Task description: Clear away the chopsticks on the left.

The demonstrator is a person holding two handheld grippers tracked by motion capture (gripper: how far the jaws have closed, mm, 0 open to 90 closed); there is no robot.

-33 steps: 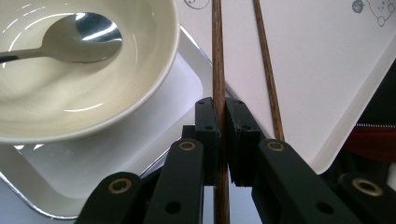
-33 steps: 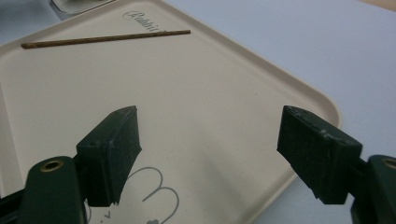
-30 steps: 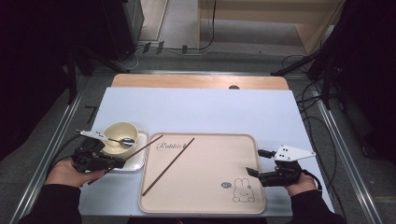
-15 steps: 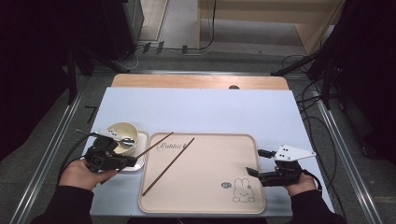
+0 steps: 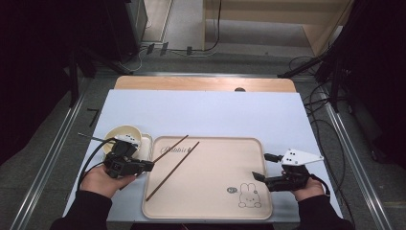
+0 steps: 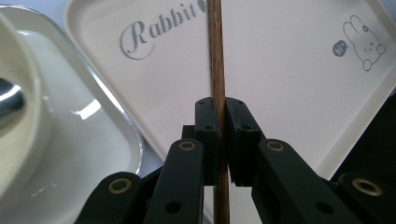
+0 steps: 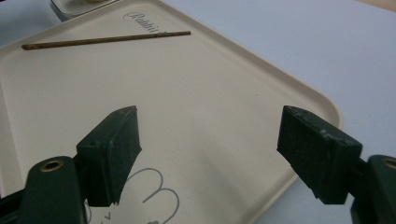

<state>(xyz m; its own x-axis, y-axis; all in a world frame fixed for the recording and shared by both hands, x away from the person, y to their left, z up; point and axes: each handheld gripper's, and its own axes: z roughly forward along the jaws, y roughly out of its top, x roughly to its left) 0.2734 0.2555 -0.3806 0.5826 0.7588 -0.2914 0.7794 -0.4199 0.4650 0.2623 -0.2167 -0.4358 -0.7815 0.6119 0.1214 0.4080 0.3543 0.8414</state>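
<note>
Two brown chopsticks lie slanted at the left end of a beige rabbit-print tray [image 5: 215,163]. My left gripper [image 5: 147,165] is shut on the upper-left chopstick [image 5: 172,146], near its lower end by the tray's left rim. In the left gripper view the jaws [image 6: 222,107] pinch that chopstick [image 6: 215,46] over the tray [image 6: 289,93]. The other chopstick [image 5: 174,167] lies free on the tray, also seen in the right gripper view as the chopstick [image 7: 107,39]. My right gripper [image 5: 261,166] is open over the tray's right end, with nothing between its jaws [image 7: 205,140].
A cream bowl [image 5: 122,134] with a metal spoon [image 6: 9,98] stands on a small white tray [image 6: 93,126] just left of the beige tray, close behind my left gripper. A pale blue mat [image 5: 215,112] covers the table.
My left gripper has moved right, from beside the bowl to the upper-left chopstick, and has shut on it. The right gripper has stayed where it was.
</note>
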